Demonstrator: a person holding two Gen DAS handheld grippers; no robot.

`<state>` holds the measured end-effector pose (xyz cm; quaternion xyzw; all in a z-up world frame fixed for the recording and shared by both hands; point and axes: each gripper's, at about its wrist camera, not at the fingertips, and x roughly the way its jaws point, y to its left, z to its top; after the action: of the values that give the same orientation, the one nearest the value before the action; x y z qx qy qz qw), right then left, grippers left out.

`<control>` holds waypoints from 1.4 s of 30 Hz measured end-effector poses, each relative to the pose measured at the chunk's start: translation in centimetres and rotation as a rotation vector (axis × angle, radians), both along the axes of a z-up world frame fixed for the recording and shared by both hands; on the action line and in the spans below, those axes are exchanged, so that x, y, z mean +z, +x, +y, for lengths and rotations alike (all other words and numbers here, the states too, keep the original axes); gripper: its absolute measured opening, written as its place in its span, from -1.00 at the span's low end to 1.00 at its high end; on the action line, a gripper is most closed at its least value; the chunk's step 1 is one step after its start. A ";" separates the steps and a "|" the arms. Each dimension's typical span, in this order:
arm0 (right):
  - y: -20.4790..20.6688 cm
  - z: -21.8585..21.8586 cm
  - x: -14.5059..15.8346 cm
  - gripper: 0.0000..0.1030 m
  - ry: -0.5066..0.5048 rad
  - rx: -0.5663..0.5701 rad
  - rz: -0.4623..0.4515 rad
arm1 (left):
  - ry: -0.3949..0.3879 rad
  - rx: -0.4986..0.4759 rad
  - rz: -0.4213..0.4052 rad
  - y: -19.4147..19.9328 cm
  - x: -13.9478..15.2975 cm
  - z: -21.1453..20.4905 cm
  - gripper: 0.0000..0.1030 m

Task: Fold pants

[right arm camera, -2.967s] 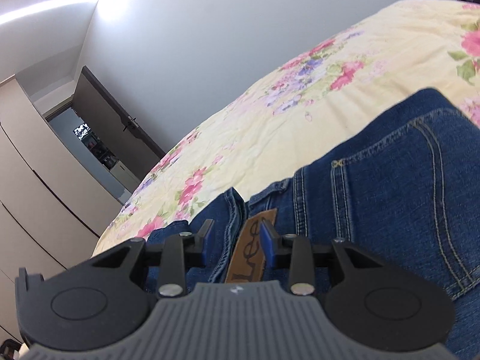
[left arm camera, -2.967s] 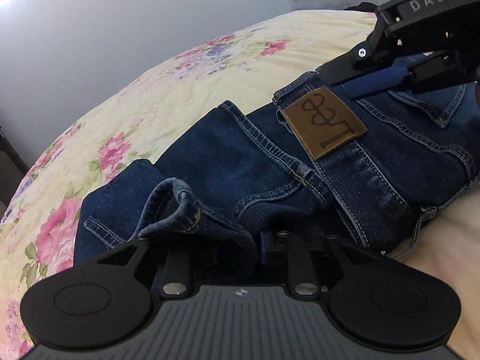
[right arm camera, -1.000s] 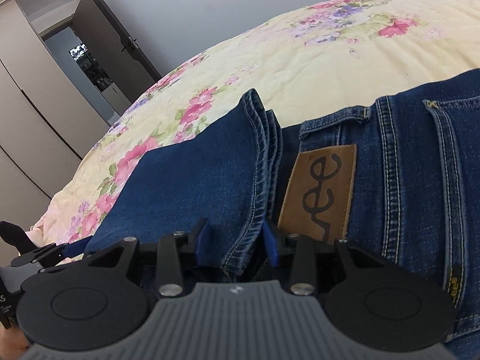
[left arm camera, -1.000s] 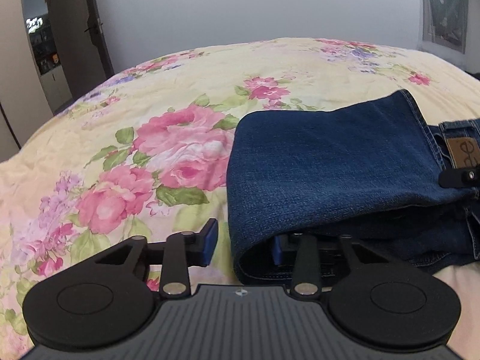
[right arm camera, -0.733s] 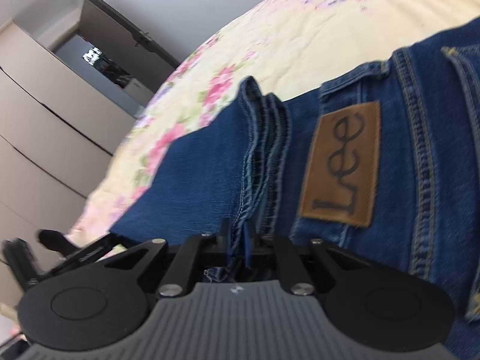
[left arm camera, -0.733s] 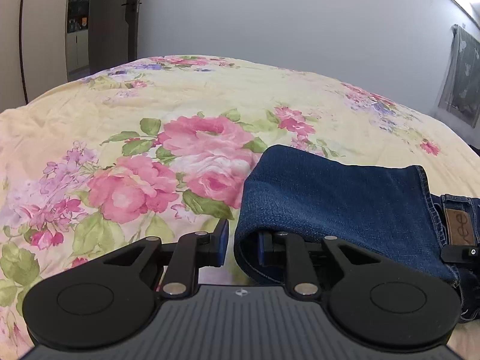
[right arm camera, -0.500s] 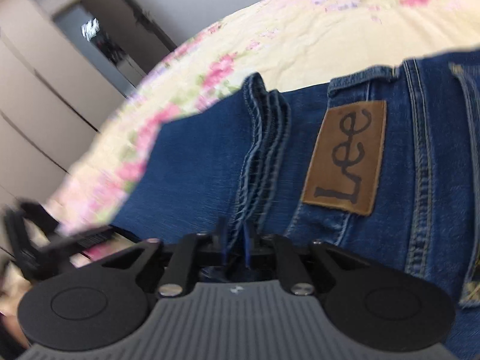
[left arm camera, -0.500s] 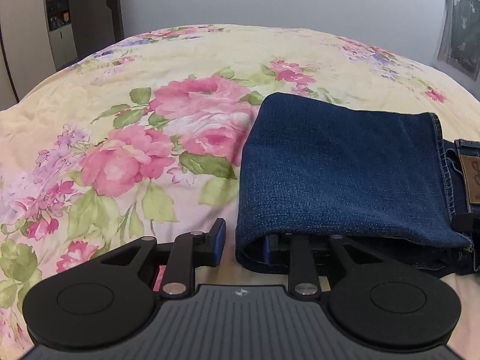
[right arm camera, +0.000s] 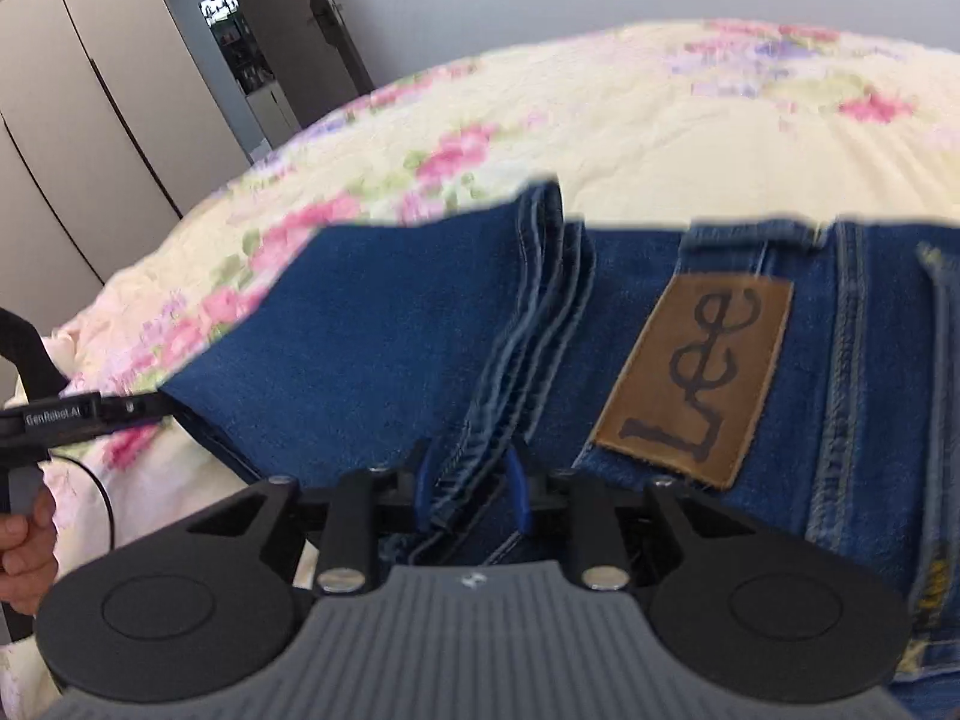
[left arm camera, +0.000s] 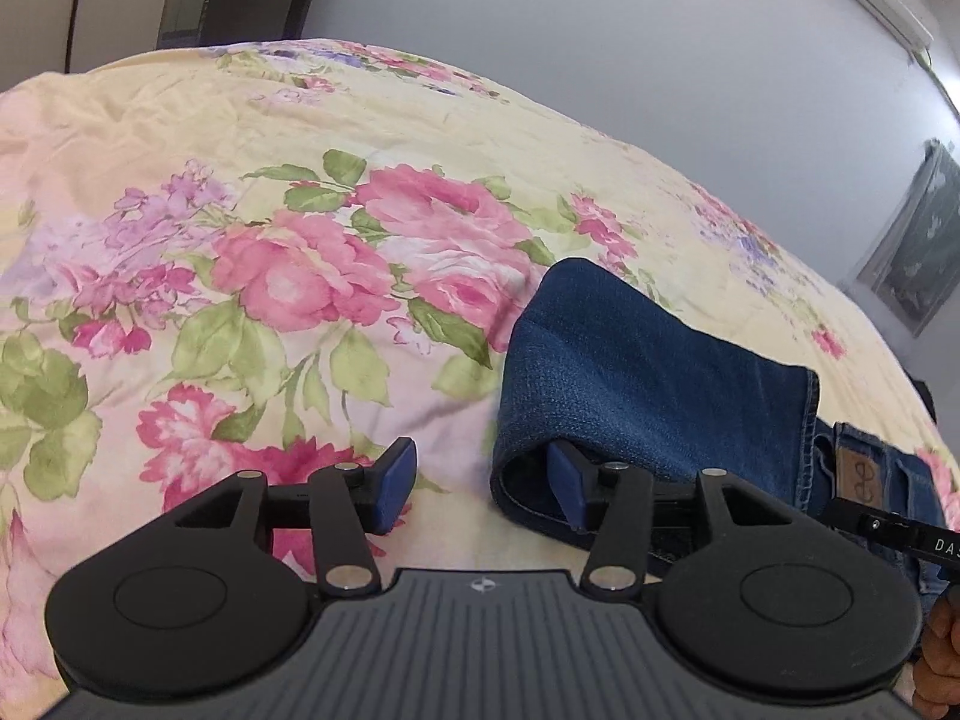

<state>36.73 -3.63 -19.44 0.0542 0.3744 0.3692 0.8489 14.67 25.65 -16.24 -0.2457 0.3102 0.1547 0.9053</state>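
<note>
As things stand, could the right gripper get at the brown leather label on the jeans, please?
Probably yes: the label lies exposed on top of the jeans, just beyond the right gripper, whose jaws have just been opening around the hem edges.

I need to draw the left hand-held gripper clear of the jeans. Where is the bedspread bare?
Bare bedspread runs left of the folded jeans and beyond them to the wall. It is crowded at the fold's near edge: one pad of the left hand-held gripper sits inside it, and the right hand-held gripper straddles the hems.

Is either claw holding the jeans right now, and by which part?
Neither grips. The left claw is open, one finger in the jeans' fold; the right claw has just loosened around the hem.
</note>
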 end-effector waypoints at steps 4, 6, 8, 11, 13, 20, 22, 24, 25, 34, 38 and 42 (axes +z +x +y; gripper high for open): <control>-0.2 -2.3 1.7 -0.54 0.016 -0.044 -0.039 | -0.007 -0.012 -0.017 -0.2 0.6 -0.7 0.27; -0.3 -3.2 2.1 -0.53 -0.006 -0.073 -0.053 | -0.012 -0.020 -0.024 -0.1 1.0 -1.0 0.36; -0.5 -4.2 2.4 -0.50 -0.012 -0.102 -0.050 | -0.034 -0.018 -0.023 0.2 1.2 -1.0 0.47; -0.6 -5.5 2.5 -0.50 0.016 -0.127 -0.028 | -0.109 -0.015 -0.012 0.9 1.0 -0.6 0.62; -1.6 -6.1 2.6 -0.50 0.028 -0.125 -0.025 | -0.179 -0.007 -0.005 1.3 0.4 -0.2 0.67; -3.3 -5.6 2.2 -0.50 0.055 -0.066 -0.070 | -0.351 0.074 -0.009 3.6 -1.4 0.9 0.71; -3.7 -4.7 2.1 -0.50 0.060 -0.016 -0.126 | -0.380 0.096 -0.004 4.1 -1.7 0.9 0.71; -4.6 -3.4 2.0 -0.50 0.045 0.060 -0.202 | -0.379 0.112 0.000 4.5 -1.8 0.8 0.73; -4.8 -2.8 1.9 -0.50 0.037 0.089 -0.221 | -0.373 0.116 0.001 4.6 -1.8 0.6 0.74; -4.3 1.4 -1.2 -0.51 -0.065 0.148 -0.182 | -0.321 0.106 0.013 5.0 -1.7 0.1 0.75; -3.7 1.3 -1.9 -0.50 -0.067 0.137 -0.137 | -0.323 0.108 0.016 5.2 -1.8 0.1 0.75; -3.5 1.3 -2.4 -0.37 -0.091 0.125 -0.108 | -0.318 0.110 0.024 5.5 -1.9 0.0 0.75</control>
<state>33.19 -2.30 -21.84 -0.0279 0.3471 0.4066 0.8446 20.14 25.67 -18.14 -0.4005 0.3275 0.1559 0.8414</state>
